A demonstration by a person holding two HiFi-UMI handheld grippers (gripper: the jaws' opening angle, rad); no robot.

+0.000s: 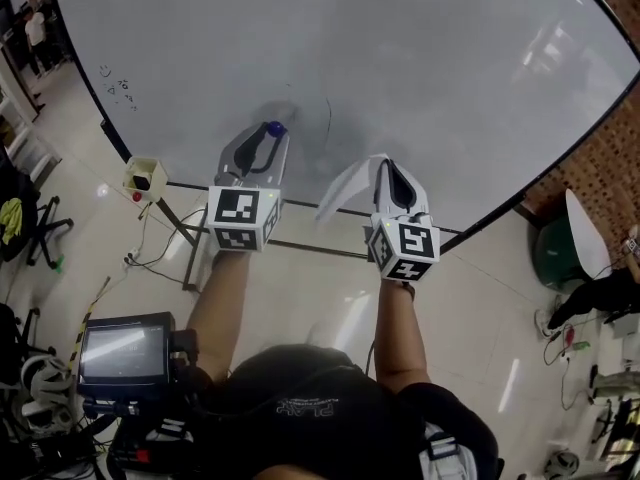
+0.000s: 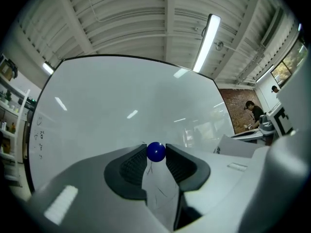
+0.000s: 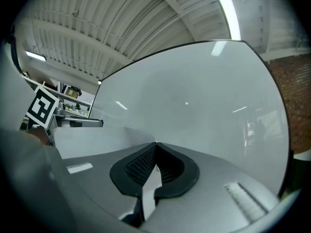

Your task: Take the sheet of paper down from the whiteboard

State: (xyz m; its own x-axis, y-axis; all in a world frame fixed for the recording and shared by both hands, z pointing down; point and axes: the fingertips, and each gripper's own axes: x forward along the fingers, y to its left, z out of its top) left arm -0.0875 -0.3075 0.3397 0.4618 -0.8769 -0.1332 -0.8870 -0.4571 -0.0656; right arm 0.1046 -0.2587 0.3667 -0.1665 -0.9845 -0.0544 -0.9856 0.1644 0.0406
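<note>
One sheet of paper (image 1: pixel 343 193), plain white and curling, is off the whiteboard (image 1: pixel 420 48) and hangs in the air in front of the board's lower edge. The right gripper (image 1: pixel 386 164) has its jaws pressed together on one edge of the sheet. The rest of the sheet sweeps away toward the left gripper (image 1: pixel 270 136), which pinches a small blue ball-shaped magnet (image 1: pixel 275 128) between its tips, near the board. The board is almost bare, with faint scribbles (image 1: pixel 118 86) near its left edge. Beyond are a glossy tiled floor (image 1: pixel 300 298), a brick wall (image 1: pixel 600 168) on the right, and tube lights (image 2: pixel 206 40) under a ribbed ceiling.
</note>
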